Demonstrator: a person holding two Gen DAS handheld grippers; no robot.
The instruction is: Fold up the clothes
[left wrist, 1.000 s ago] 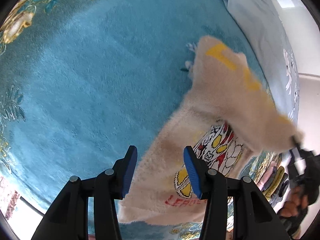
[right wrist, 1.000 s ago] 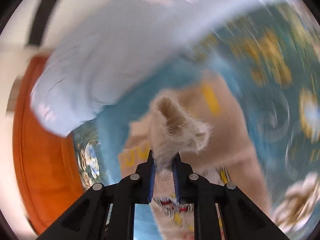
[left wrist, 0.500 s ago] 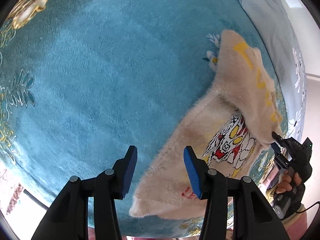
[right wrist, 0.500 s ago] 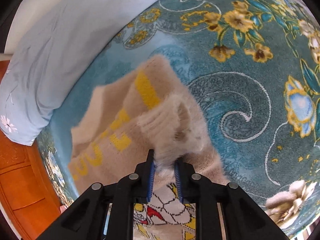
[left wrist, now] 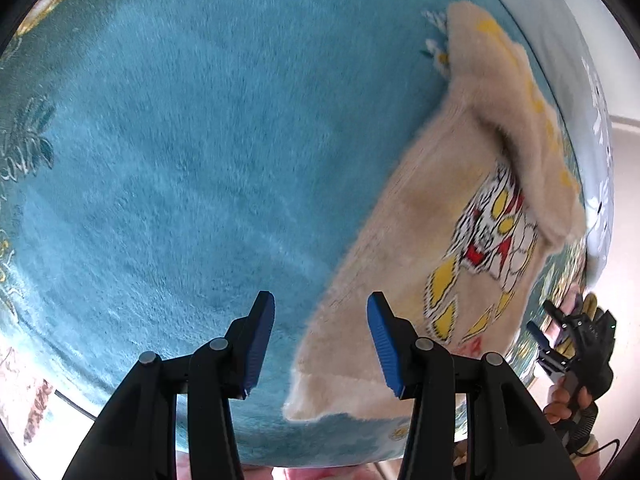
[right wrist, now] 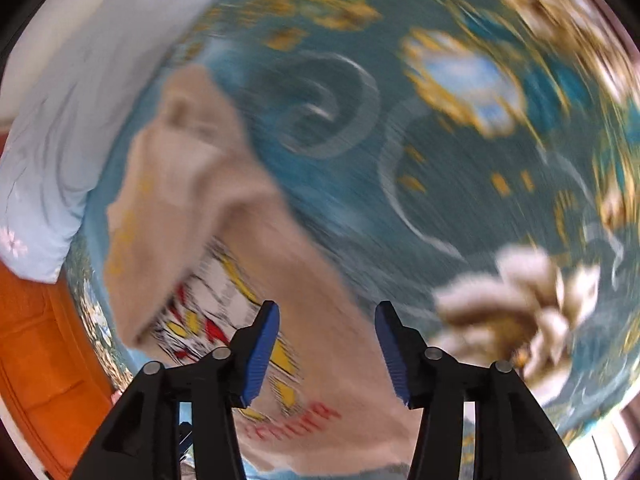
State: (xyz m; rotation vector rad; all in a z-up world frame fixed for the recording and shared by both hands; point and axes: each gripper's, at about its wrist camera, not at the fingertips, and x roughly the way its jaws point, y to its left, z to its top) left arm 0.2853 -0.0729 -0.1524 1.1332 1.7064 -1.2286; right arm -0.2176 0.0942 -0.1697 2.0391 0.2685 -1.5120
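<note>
A: The sweater (left wrist: 452,248) lay flat on the teal rug (left wrist: 180,152), over at the right of the left wrist view, fuzzy beige with a red, yellow and white cartoon print (left wrist: 486,248) facing up.

B: And that sleeve (left wrist: 516,120)? It was folded across the far part of the body, yellow marks showing along it, its cuff end resting by the print.

A: Right. Nothing was gripping the cloth. The left gripper (left wrist: 320,340) stood wide, blue pads (left wrist: 260,336) well apart, hanging above the near hem edge of the sweater, not touching it as far as I could see.

B: The right gripper (right wrist: 326,346) was wide too, nothing between its pads. That view was badly smeared, but the sweater (right wrist: 224,240) showed to its left with the print (right wrist: 224,312) and red lettering (right wrist: 296,420) near the fingers.

A: In the left view the right gripper (left wrist: 556,340) sat just off the sweater's right edge, held in a dark glove (left wrist: 588,364).

B: Further out, a pale blue sheet (right wrist: 80,100) with small flowers draped along the rug's far left edge in the right view, orange wood (right wrist: 40,360) below it.

A: And gold and cream flowers (right wrist: 516,304) were woven into the rug's border at the right.
</note>
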